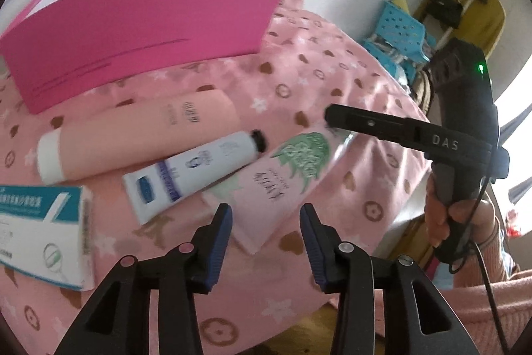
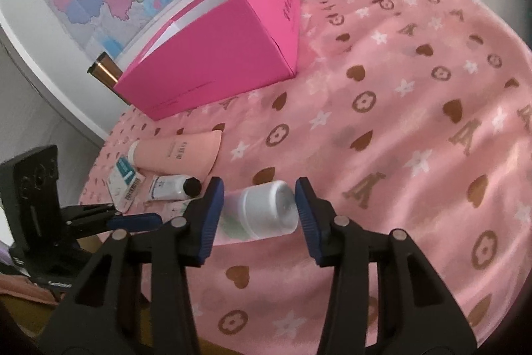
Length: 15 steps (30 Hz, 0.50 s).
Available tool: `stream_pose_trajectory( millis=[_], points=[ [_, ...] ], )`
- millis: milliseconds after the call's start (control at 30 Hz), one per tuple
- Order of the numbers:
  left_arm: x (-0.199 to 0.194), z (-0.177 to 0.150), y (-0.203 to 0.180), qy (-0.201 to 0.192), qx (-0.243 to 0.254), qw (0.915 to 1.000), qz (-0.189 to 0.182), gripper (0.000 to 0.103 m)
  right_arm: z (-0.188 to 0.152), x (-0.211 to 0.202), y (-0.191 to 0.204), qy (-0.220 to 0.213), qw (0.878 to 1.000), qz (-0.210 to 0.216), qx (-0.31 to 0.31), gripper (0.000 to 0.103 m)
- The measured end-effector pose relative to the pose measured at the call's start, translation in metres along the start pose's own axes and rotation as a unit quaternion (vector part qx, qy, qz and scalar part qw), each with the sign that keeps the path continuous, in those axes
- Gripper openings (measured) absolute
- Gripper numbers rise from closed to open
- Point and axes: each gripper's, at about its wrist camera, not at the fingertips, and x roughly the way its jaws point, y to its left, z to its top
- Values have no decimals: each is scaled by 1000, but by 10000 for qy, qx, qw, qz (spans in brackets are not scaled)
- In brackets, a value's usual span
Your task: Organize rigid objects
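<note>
At the far left we see a teal-and-white carton [image 1: 40, 232] lying flat at the edge of the blanket-covered surface [image 2: 399, 122]. It is apart from the tubes and probably waiting its turn. Behind it the open pink box [image 1: 143, 32] stands near the wall with its mouth upward, and we take it as the likely place for the items to be gathered. In front of the box a peach tube [image 1: 143, 135] lies on its side with its white cap pointing left. A small white tube [image 1: 193, 172] with a black cap lies against its near side, the two touching along their lengths. Next to the right lies the pink tube [image 1: 286, 175] with the green print, the thing in hand now. It rests aslant on the blanket, its flat crimped tail toward us and its white cap away to the right. The left gripper [image 1: 266, 210] hovers over that tail with its jaws spread. The tail sits between them without either pad pressing on it, perhaps so that it can steady that end. Further right, the right gripper [image 2: 258, 188] reaches in from the side, held by a hand [image 1: 445, 222] in a pink sleeve. Its jaws appear to pinch the tube at the white cap, one pad on each side. We judge the cap is chosen because it is the stiff part and gives a firm hold for lifting toward the box.
</note>
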Motion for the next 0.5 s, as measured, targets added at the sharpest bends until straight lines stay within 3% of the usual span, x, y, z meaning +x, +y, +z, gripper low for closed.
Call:
stream_pose_trajectory(
  millis=[267,500],
  points=[
    [-16,-9,26,-156,-397,9989,193,44,7,-10,19,-275,9991,-11,-327,48],
    [-23,-6,47,-346,-709,9946,678,44,5,27,64,267,9944,168,-1006,48]
  ],
)
